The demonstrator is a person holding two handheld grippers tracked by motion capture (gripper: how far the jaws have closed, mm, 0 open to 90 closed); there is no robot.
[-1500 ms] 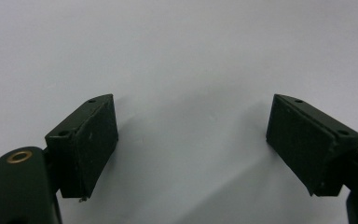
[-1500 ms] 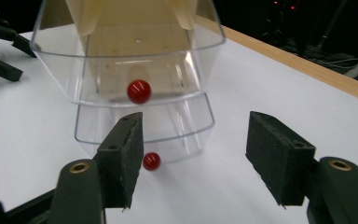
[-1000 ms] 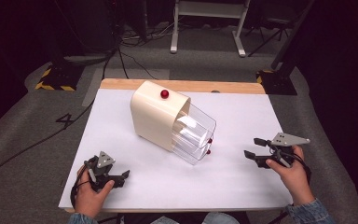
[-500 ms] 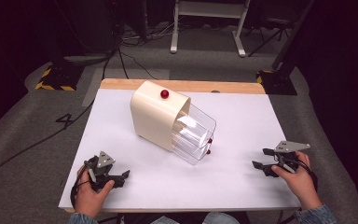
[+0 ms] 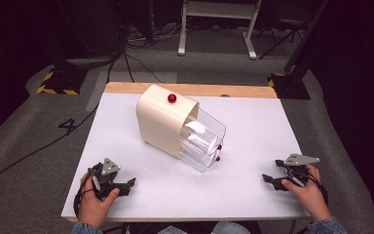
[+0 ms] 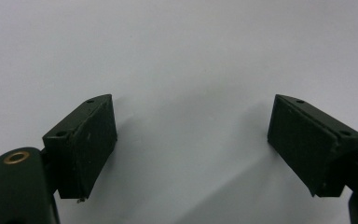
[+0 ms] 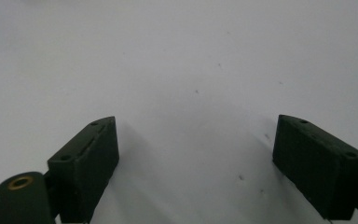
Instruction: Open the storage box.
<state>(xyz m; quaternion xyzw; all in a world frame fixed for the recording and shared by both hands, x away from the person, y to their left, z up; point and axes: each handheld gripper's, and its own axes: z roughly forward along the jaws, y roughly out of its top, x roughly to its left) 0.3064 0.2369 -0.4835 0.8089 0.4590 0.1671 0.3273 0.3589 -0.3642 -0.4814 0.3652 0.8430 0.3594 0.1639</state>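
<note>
white rectangular surface (image 5: 253,190) with wooden far edge | cream plastic cabinet with clear drawers (image 5: 177,127) lying mid-surface, red round knobs (image 5: 172,98) | left gripper (image 5: 126,185) near-left corner, fingers (image 6: 81,142) released, spread apart over bare white | right gripper (image 5: 271,179) near-right, fingers (image 7: 86,163) released, spread apart, well apart from cabinet

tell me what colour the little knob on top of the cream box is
Red knob, clearest in the high view.

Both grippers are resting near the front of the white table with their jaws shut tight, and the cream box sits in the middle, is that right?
Not quite: both the left gripper and right gripper have jaws wide open, as each gripper view shows. The cream box does sit mid-table.
</note>
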